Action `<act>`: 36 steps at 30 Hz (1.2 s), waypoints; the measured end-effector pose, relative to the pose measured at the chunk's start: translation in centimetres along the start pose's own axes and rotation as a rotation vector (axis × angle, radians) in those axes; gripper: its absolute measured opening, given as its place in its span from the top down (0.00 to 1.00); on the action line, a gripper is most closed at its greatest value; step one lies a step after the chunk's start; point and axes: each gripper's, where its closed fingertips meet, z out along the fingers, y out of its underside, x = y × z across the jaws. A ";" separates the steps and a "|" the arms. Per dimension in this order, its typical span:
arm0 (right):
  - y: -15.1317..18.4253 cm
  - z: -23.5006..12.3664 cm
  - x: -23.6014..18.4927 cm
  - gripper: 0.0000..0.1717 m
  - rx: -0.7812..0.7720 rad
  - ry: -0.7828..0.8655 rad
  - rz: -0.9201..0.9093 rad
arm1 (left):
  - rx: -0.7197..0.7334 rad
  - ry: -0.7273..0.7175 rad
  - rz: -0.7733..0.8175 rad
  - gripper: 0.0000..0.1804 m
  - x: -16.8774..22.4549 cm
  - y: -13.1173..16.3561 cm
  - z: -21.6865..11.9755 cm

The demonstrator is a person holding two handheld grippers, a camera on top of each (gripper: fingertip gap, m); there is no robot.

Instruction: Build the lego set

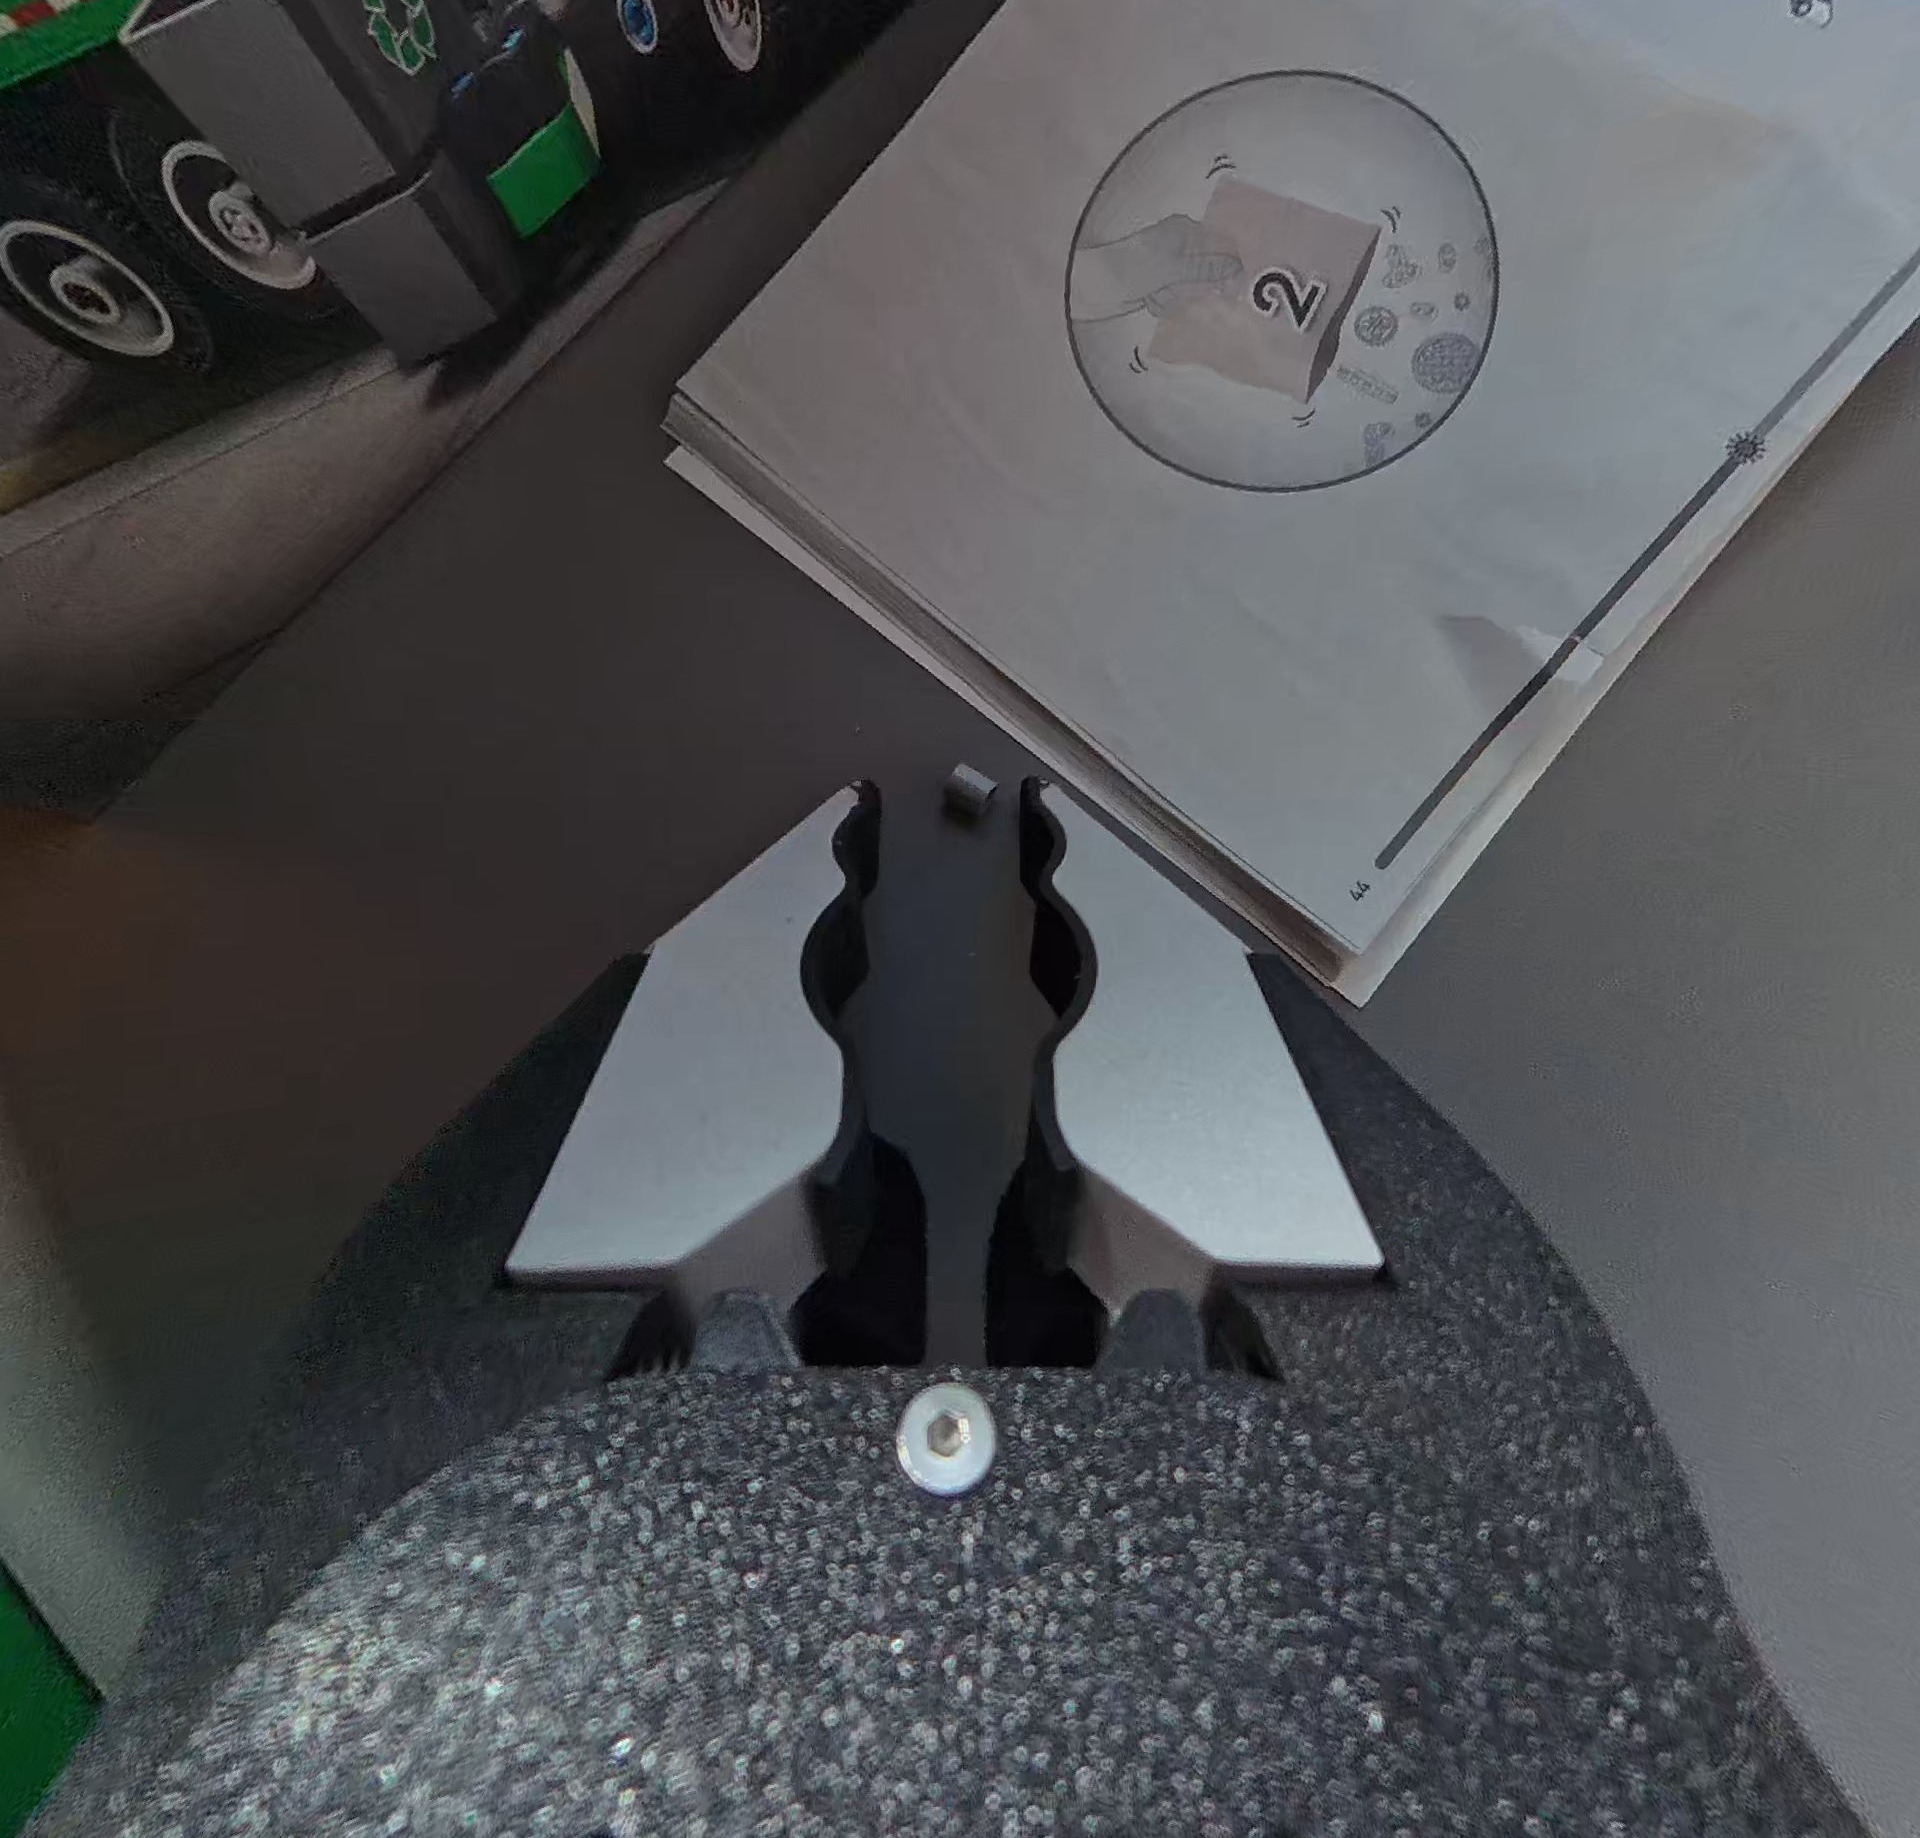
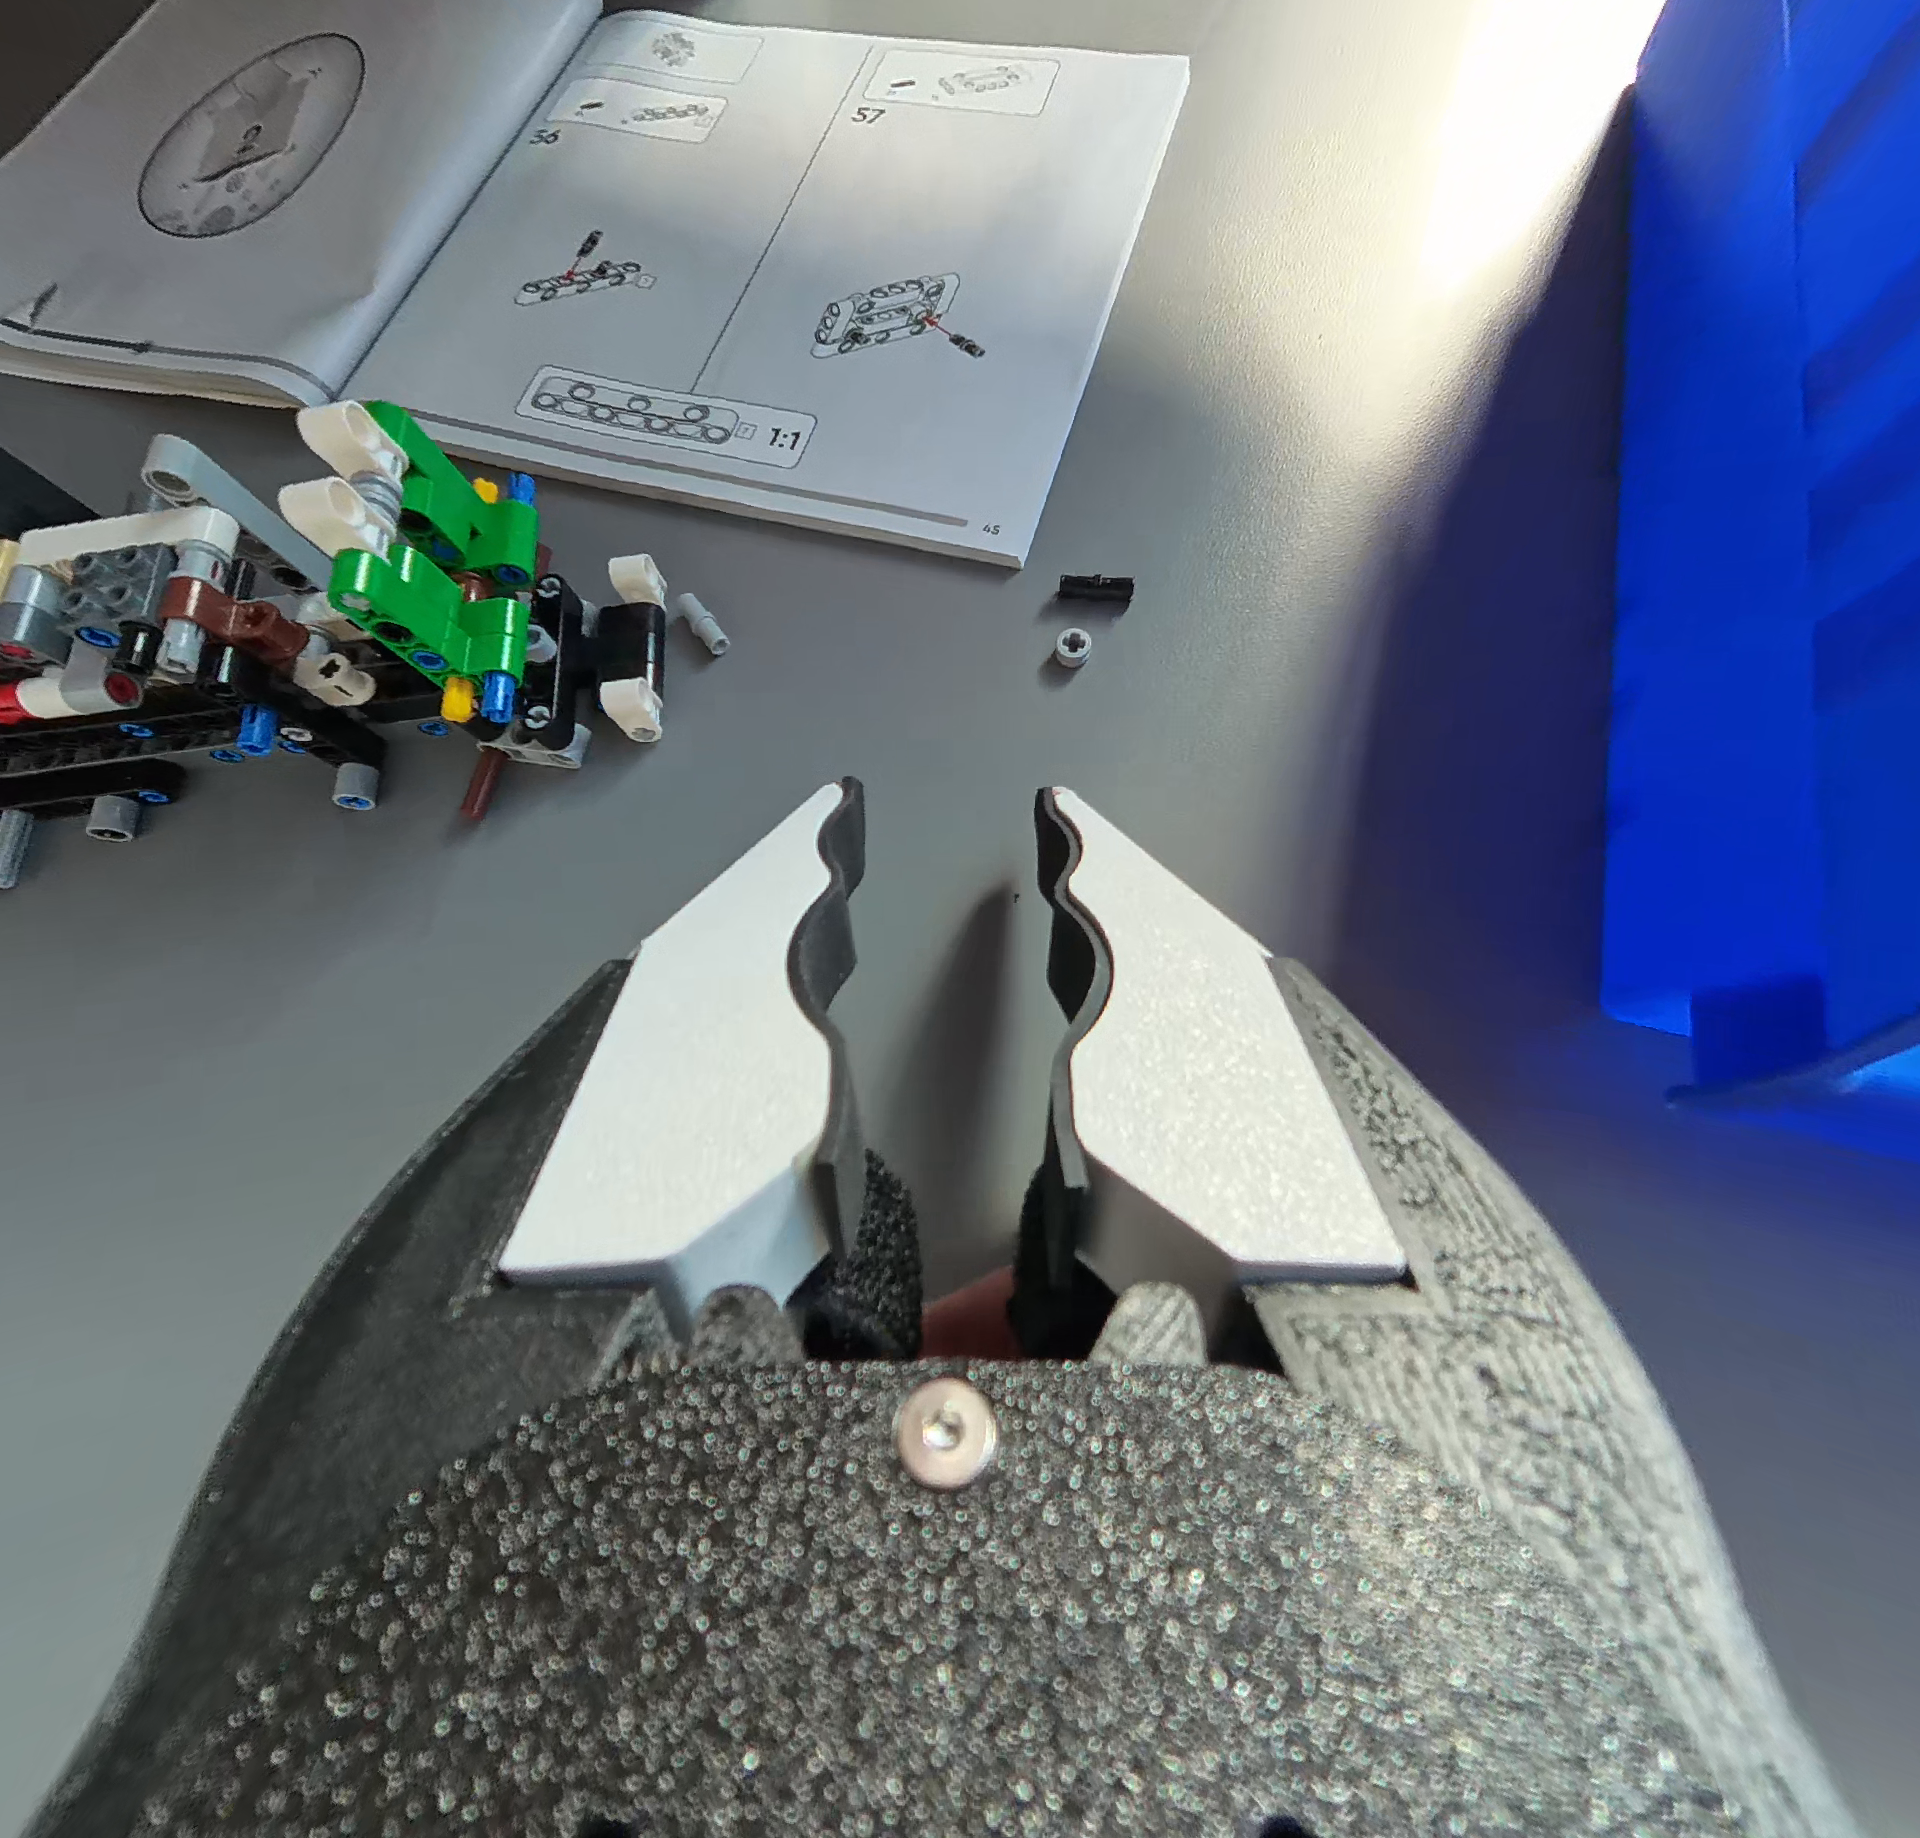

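Hovering low over the dark bench (image 1: 436, 708), the left hand-held gripper (image 1: 951, 801) is released: a small grey sleeve (image 1: 968, 787) lies between its fingertips, just above frame centre, nearer the right pad, with gaps on both sides. The sleeve looks light, stiff and smooth, probably prone to rolling; its curved sides are the place to pinch. A booklet (image 1: 1299, 583) lies just beside it, upper right. The right hand-held gripper (image 2: 948, 801) is also released, holding nothing; a grey ring (image 2: 1070, 645) and black pin (image 2: 1096, 586) lie above it.
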 end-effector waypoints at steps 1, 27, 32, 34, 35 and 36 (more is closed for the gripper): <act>0.0 0.0 0.0 0.81 0.002 -0.013 0.012 | -0.002 0.015 0.022 0.87 0.1 -0.2 0.1; -1.8 3.7 2.9 0.96 -0.082 0.117 -0.038 | 0.114 0.009 0.175 0.96 5.6 -4.1 -1.8; -2.3 3.3 3.2 0.97 -0.046 0.187 -0.104 | 0.145 0.011 0.135 0.96 6.4 -3.6 -1.8; -3.5 3.4 3.8 0.97 -0.003 0.225 -0.110 | 0.163 0.015 0.124 0.96 6.7 -3.6 -1.8; -4.3 3.6 4.1 0.97 0.016 0.240 -0.110 | 0.169 0.020 0.121 0.96 6.9 -3.6 -1.8; -5.1 4.1 4.5 0.97 0.028 0.253 -0.106 | 0.175 0.024 0.119 0.96 7.1 -3.6 -1.8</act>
